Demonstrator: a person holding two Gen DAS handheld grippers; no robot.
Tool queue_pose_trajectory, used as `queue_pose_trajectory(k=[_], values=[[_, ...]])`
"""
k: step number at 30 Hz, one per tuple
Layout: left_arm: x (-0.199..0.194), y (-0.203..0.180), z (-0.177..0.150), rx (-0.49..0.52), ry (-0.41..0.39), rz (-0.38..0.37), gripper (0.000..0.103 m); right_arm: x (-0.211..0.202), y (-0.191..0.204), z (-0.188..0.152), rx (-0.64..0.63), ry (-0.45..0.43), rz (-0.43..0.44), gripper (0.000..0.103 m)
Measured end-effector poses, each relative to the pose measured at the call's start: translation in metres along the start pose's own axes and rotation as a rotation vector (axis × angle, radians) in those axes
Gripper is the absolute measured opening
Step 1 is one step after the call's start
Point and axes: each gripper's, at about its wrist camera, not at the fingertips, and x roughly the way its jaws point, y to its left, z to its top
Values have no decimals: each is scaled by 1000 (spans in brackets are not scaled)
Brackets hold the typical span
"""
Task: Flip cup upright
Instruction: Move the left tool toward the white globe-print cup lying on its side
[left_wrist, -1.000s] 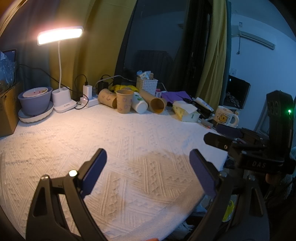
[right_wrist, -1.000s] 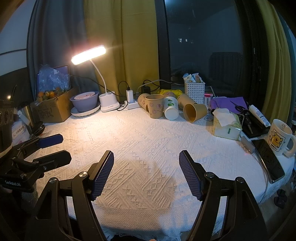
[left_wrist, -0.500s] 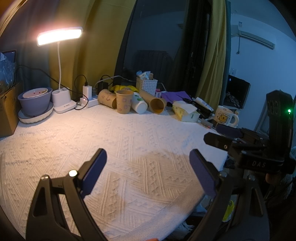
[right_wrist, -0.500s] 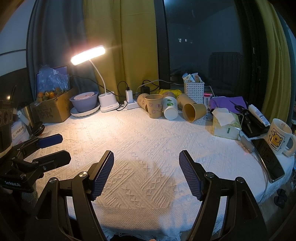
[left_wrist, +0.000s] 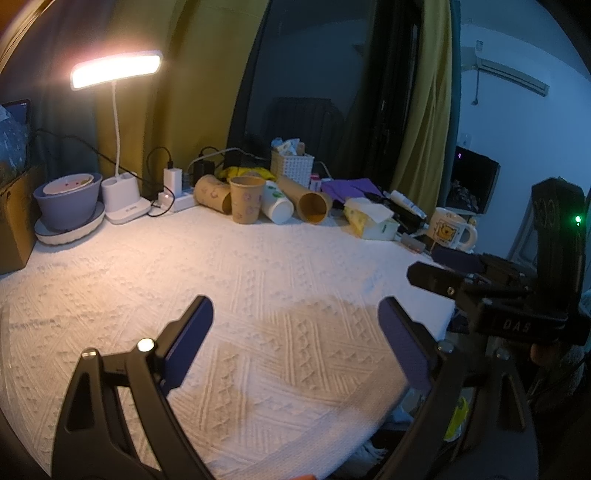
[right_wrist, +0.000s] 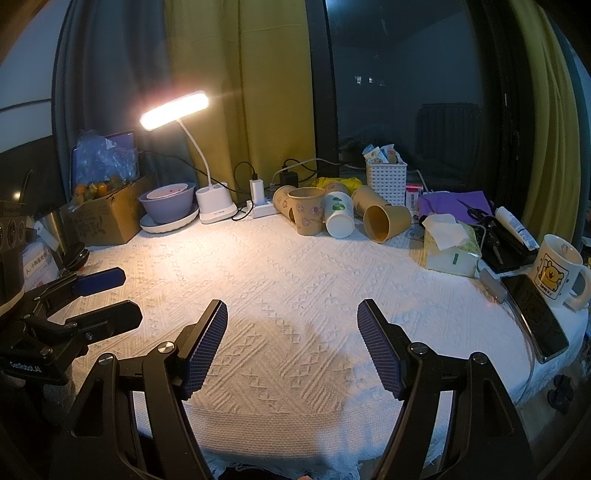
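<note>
Far side of the table, in a huddle of paper cups: brown paper cup (right_wrist: 384, 221) on its side, mouth open toward the cameras, touching or just beside a white cup with green print (right_wrist: 339, 215), that one also tipped over. Left of those, a patterned brown cup (right_wrist: 309, 216) standing upright, another patterned cup (right_wrist: 282, 201) lying behind it. Further cups behind the group, too overlapped to count surely.

Right gripper (right_wrist: 291, 345) low over the near edge of the white textured tablecloth (right_wrist: 295, 280), blue pads spread wide apart, nothing between them, well apart from the cups. Left gripper (left_wrist: 295, 345) likewise splayed wide and bare, over the near cloth.

Around the cups: lit desk lamp (right_wrist: 173, 110) at left, purple bowl (right_wrist: 168, 203) on a plate beside its base, power strip with chargers (right_wrist: 258, 206), white lattice basket (right_wrist: 386, 181) behind. To the right, tissue box (right_wrist: 450, 249), bear-print mug (right_wrist: 556, 271), phone (right_wrist: 535, 317) lying flat.
</note>
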Motion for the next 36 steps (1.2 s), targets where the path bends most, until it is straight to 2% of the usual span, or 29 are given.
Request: queue_pose_trajectory(k=[8,18,27,36], values=[[23,-4,2,9,52,-5,92,10,-13,-2,25,24,0,76],[67,-9,12,25,159,-4,92,39,-42,-3,72,73,-7,76],[111,-20,35,56,225,-12,92,65,-76,6,130,96,-15,76],[167,-19,65,46,286,-38,92,95,-112,27,148,112,-31,76]])
